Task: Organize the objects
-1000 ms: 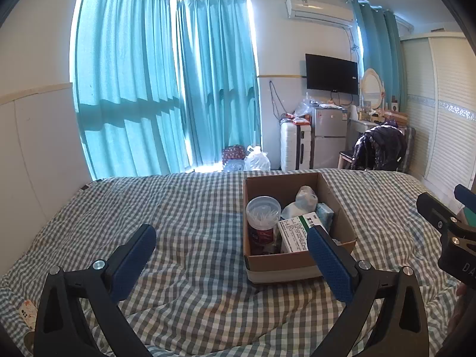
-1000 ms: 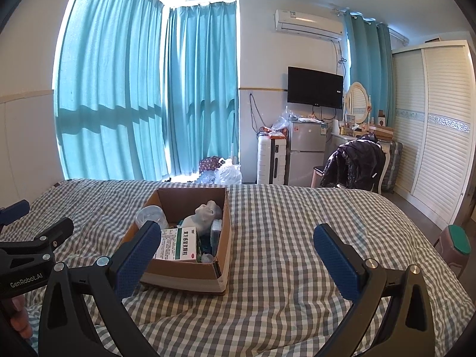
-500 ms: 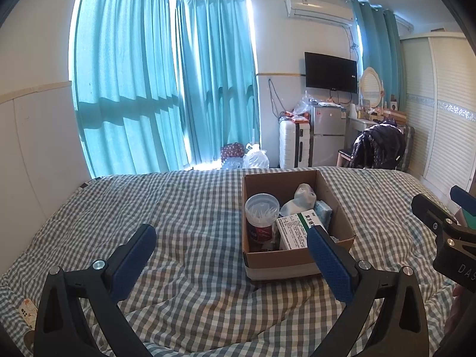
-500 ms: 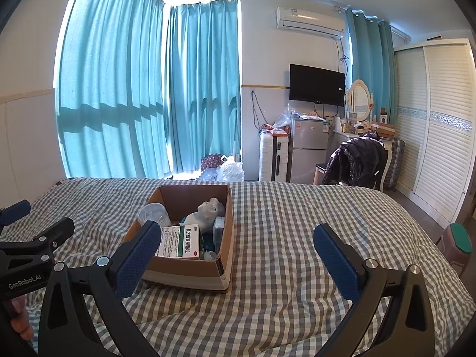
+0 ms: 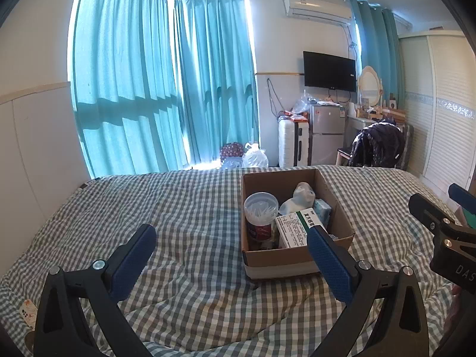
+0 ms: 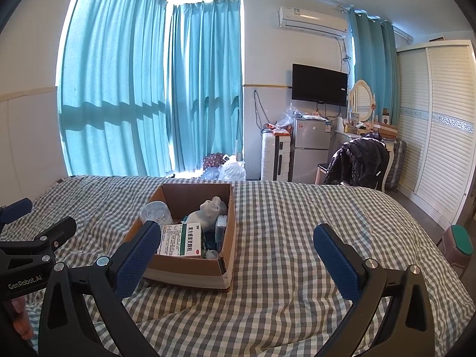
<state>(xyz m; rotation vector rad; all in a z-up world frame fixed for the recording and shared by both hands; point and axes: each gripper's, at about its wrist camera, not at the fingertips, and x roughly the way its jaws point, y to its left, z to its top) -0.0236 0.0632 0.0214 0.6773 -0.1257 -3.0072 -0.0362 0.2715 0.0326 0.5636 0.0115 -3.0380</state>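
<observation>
An open cardboard box (image 5: 282,264) stands on the checked bed cover (image 5: 184,208); it also shows in the right wrist view (image 6: 190,270). It holds a clear round tub of cotton swabs (image 5: 261,208), a white and green medicine carton (image 5: 297,227), a white bottle (image 5: 302,195) and a teal packet (image 5: 322,211). My left gripper (image 5: 230,255) is open and empty, just in front of the box. My right gripper (image 6: 236,251) is open and empty, with its left finger (image 6: 139,253) in front of the box's near left corner.
The bed cover (image 6: 297,223) spreads right of the box. Beyond the bed are teal curtains (image 5: 166,89), bags on the floor (image 5: 244,157), a white suitcase (image 5: 293,142), a small fridge (image 5: 327,134) and a chair with a black coat (image 5: 376,145). A wardrobe (image 6: 440,136) lines the right wall.
Both grippers have drifted slightly, so the box sits a little lower and nearer in each view. Both stay open and empty.
</observation>
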